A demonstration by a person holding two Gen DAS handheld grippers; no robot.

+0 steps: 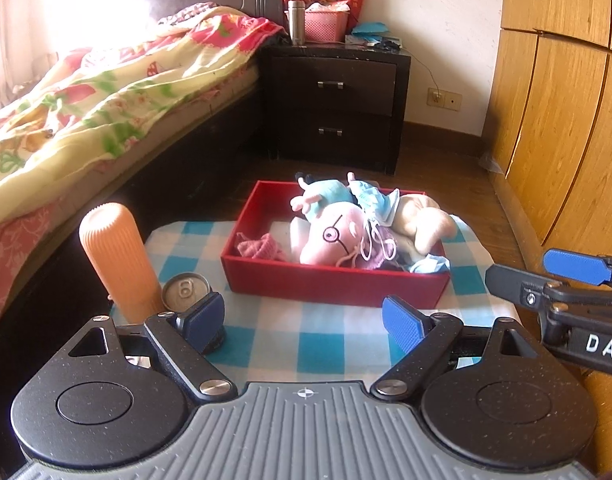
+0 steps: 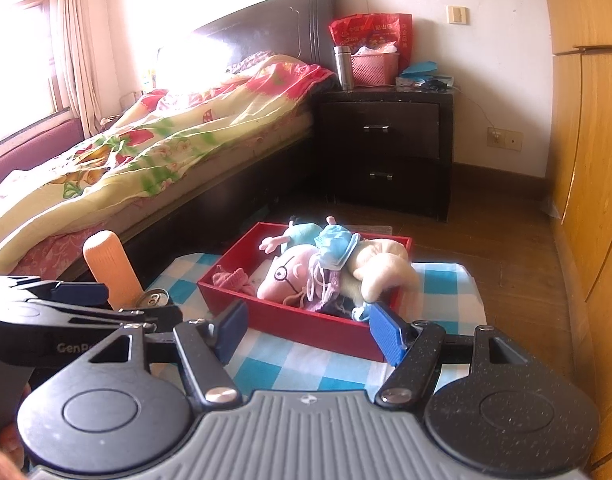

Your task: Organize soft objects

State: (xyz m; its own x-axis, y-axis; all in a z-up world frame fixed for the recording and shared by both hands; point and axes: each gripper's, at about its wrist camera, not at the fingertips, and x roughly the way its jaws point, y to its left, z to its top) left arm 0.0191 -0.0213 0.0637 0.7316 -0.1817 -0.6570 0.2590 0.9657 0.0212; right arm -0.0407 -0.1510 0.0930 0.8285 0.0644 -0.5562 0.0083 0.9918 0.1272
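Both the left gripper (image 1: 304,322) and right gripper (image 2: 313,334) hover wide open and empty just before the red box (image 1: 329,284), so check every soft toy sits fully inside its walls

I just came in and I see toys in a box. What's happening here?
Someone is tidying soft things with two hand-held grippers. The red box on the checked cloth already holds a pink pig plush, a cream plush, face masks and a pink knit piece. The left gripper and right gripper are both open and empty, in front of the box. A can and an orange bottle stand outside it.
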